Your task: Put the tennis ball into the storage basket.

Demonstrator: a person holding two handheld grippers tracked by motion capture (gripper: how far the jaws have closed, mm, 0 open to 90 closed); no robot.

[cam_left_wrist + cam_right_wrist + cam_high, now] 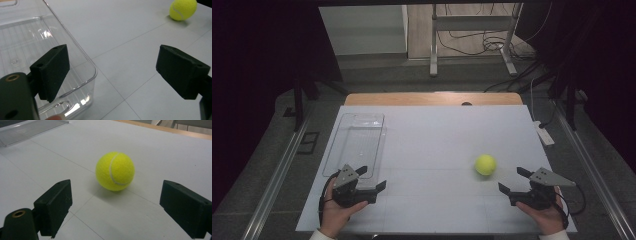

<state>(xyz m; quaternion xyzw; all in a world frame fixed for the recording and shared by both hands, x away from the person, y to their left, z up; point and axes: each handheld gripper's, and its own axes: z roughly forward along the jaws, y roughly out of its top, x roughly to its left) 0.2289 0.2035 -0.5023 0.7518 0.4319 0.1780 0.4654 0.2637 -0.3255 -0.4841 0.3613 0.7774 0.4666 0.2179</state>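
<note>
Tennis ball (pixel 115 171) rests on the table (pixel 162 152) just ahead of my right gripper (pixel 115 207), untouched. Both jaw pairs, left gripper (pixel 112 72) included, gape wide and hold nothing.

The ball (pixel 485 164) is bright yellow-green with a thin white curved seam, clearest in the right gripper view (pixel 115 171). The bin (pixel 356 142) is clear and colourless, its floor ribbed with fine parallel lines (pixel 30 45). The mat (pixel 432 145) is pale grey-white, crossed by a faint thin grid. The table (pixel 427 98) edge beyond it is light wood brown. Both grippers, left (pixel 373 178) and right (pixel 511 180), are black, each topped by a grey plate.
</note>
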